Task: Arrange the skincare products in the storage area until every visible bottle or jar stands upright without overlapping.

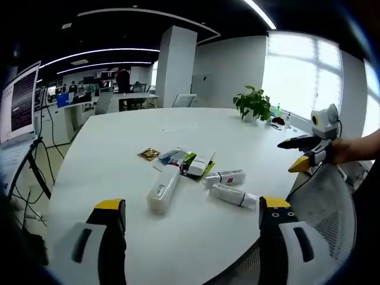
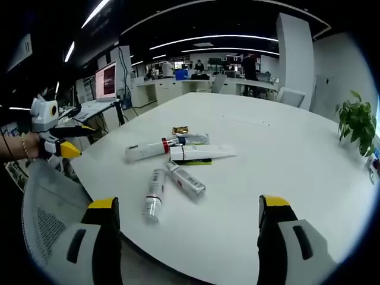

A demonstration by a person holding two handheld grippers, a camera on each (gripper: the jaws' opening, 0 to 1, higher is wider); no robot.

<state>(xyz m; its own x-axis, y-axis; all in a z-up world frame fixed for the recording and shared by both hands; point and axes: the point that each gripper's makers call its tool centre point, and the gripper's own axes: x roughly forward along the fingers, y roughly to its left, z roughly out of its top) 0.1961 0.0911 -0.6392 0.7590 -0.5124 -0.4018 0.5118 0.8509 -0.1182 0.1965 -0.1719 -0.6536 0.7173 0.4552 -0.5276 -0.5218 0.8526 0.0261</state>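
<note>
Several skincare products lie flat in a loose cluster on the white table. A big white tube lies nearest, beside two small white bottles on their sides. Behind them a white tube rests across a green packet. My left gripper is open and short of the cluster, holding nothing. In the right gripper view the two bottles lie in front of a red-banded tube and a white tube. My right gripper is open and empty near the table edge.
A gold sachet lies behind the cluster. A potted plant stands at the far table edge. A grey mesh chair stands beside the table. The other gripper is held in a hand at the right. Office desks and monitors fill the background.
</note>
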